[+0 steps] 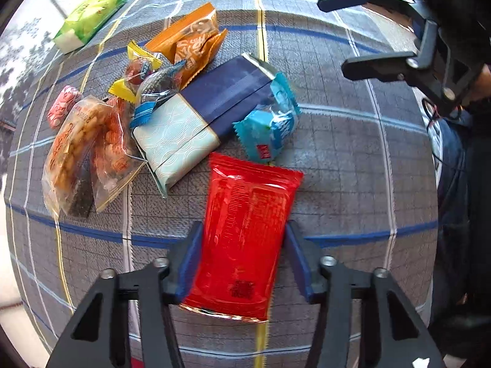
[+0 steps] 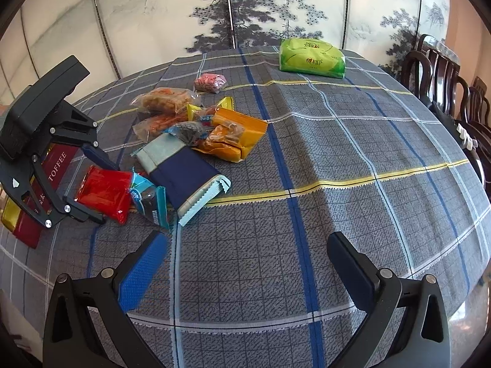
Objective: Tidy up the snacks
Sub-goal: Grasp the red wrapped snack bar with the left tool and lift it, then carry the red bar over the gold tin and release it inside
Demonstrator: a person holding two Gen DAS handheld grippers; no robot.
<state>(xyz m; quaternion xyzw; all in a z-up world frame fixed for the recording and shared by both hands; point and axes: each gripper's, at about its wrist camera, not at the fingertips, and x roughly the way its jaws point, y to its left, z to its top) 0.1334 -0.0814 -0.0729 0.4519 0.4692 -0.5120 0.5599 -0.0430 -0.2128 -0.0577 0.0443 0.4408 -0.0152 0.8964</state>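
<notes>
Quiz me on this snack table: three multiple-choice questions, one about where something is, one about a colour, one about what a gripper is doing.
1. Where does the green pack lie?
A. apart at the far edge of the table
B. inside the snack pile
C. under the red box

2. What colour is the packet between the left gripper fingers?
A. blue
B. red
C. yellow

3. How does the right gripper stand?
A. shut on a packet
B. shut on nothing
C. open over bare tablecloth

Answers: 1 A, it sits alone beyond the pile. 2 B, the wrapper is glossy red. 3 C, its fingers are wide apart with only cloth between.
</notes>
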